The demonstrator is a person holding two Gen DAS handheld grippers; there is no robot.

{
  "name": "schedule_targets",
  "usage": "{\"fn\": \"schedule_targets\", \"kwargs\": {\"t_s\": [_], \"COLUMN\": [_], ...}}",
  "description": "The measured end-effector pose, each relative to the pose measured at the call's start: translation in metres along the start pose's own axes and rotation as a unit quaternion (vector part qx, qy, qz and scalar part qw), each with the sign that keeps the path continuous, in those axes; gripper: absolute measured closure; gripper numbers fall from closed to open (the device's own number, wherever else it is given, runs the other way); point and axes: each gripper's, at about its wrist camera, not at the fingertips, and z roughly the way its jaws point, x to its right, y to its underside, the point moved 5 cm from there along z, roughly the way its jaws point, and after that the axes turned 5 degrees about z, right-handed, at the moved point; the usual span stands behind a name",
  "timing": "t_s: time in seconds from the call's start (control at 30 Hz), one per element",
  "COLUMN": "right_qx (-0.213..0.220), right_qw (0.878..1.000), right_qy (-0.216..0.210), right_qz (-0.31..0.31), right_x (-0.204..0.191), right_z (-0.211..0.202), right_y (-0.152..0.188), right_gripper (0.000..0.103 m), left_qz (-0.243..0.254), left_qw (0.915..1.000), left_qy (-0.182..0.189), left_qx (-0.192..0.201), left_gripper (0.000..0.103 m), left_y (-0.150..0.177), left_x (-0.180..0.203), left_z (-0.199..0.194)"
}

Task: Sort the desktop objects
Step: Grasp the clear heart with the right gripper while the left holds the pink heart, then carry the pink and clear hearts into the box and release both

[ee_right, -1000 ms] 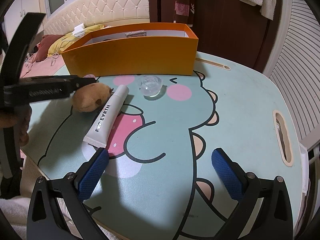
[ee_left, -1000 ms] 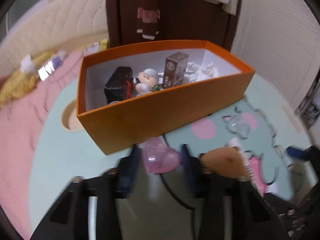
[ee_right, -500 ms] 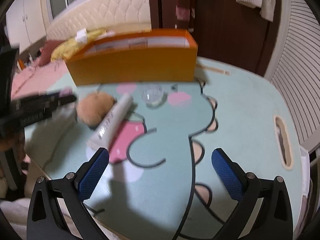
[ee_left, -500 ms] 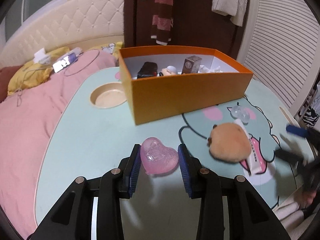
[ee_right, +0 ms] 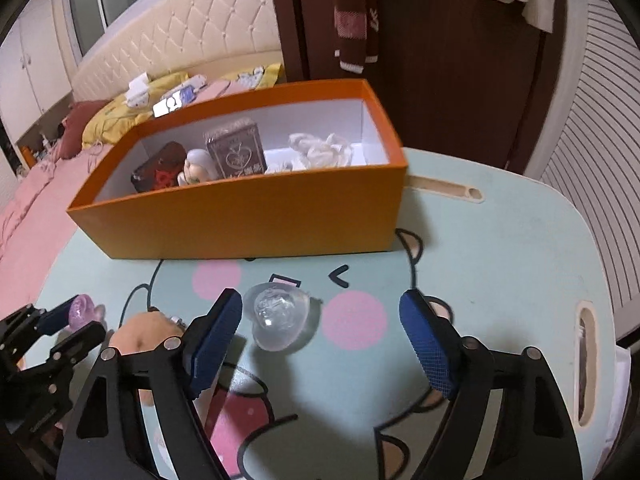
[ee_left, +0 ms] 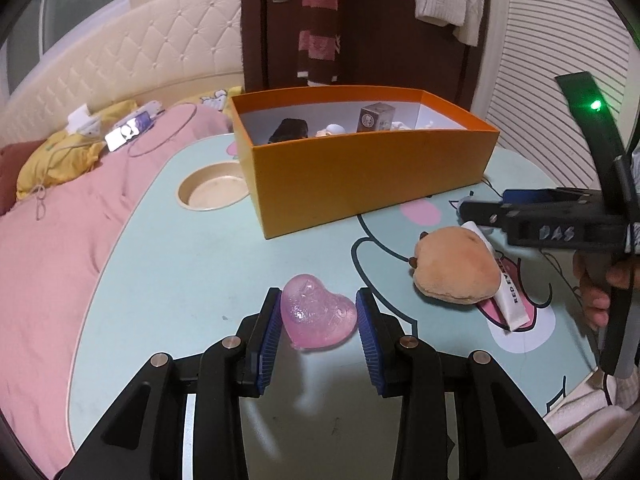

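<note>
Pink translucent heart-shaped piece (ee_left: 318, 316) clamped between the blue pads of the left gripper (ee_left: 318, 330), low over the near part of the mint-green cartoon-printed table (ee_left: 168, 264). Right gripper (ee_right: 320, 344) spread wide, around a clear heart-shaped piece (ee_right: 276, 314) lying on the table but not touching it. Tan round plush toy (ee_left: 456, 268) resting to the right, partly on a white squeeze tube (ee_left: 506, 292). Further back, an open orange rectangular cardboard box (ee_right: 248, 216) holding a brown patterned carton (ee_right: 236, 154) standing upright, a dark red-printed pouch (ee_right: 158, 172), a small pale figurine (ee_right: 196, 170) and a crumpled white item (ee_right: 320, 152). Pink bed (ee_left: 48, 240) just left of the table.
</note>
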Motion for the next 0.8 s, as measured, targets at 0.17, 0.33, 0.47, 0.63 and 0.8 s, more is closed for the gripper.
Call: {"fn": "schedule_targets", "kwargs": {"t_s": [0.17,0.33,0.47,0.63,0.8], "right_qx": [0.001,0.003,0.006,0.017,0.032], "right_qw": [0.999,0.999,0.999,0.999,0.999], "right_qy": [0.017,0.016,0.016,0.014,0.009], "right_qz": [-0.034,-0.031,-0.033,-0.035,-0.039], "right_x": [-0.011,-0.010,-0.010,-0.011,-0.013], "right_z": [0.005,0.004,0.000,-0.010,-0.026], "right_y": [0.003,0.005,0.009,0.010,0.007], "right_gripper": [0.064,0.064,0.064,0.064,0.064], "left_qz": [0.004,0.003,0.006,0.002,-0.002], "left_qw": [1.0000,1.0000,1.0000,1.0000,0.9996], "left_qy": [-0.004,-0.002,-0.002,0.006,0.014], "left_qx": [0.000,0.001,0.000,0.007,0.025], "left_gripper": [0.068,0.068,0.068,0.068,0.068], "left_y": [0.000,0.000,-0.001,-0.007,-0.024], "left_x": [0.000,0.000,0.002,0.002,0.001], "left_z": [0.001,0.000,0.000,-0.006,-0.018]}}
